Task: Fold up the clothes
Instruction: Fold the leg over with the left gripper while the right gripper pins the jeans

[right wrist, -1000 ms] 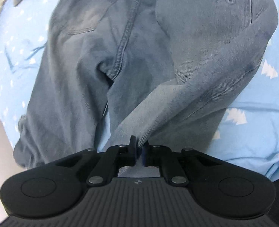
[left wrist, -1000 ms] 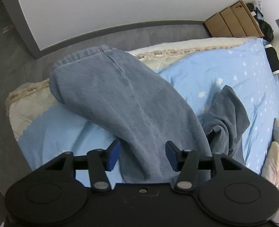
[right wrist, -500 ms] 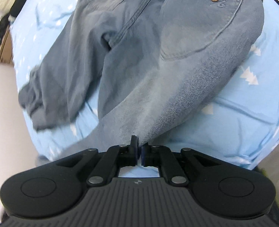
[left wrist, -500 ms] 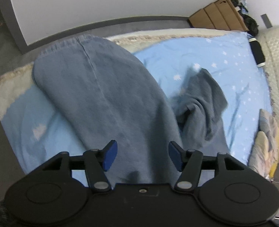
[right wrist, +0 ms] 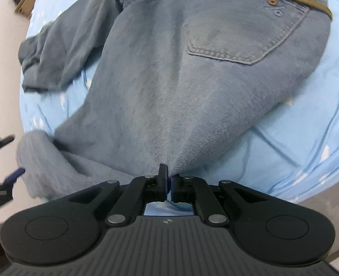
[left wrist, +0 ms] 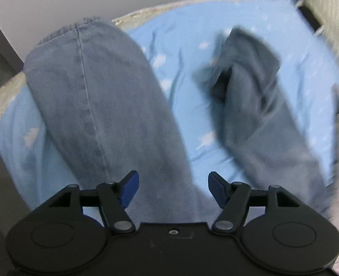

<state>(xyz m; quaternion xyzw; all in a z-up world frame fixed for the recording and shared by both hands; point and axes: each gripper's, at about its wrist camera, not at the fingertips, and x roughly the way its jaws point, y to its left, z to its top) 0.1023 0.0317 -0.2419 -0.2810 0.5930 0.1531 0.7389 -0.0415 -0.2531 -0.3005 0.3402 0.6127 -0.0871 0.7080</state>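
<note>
Clearly early still: my right gripper (right wrist: 168, 179) pinches the faded blue denim jeans (right wrist: 192, 73) on the pale blue star-print bedsheet (right wrist: 296, 138), my left gripper (left wrist: 171, 187) gapes empty, legs sprawl unfolded.

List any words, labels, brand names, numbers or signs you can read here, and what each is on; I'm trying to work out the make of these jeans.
"%": a stitched mark like a percent sign, on the back pocket of the jeans, just below a small rivet.
Nothing else can be read: no brand tag shows on the jeans, and the blue bedsheet carries only white printed shapes, no lettering.
</note>
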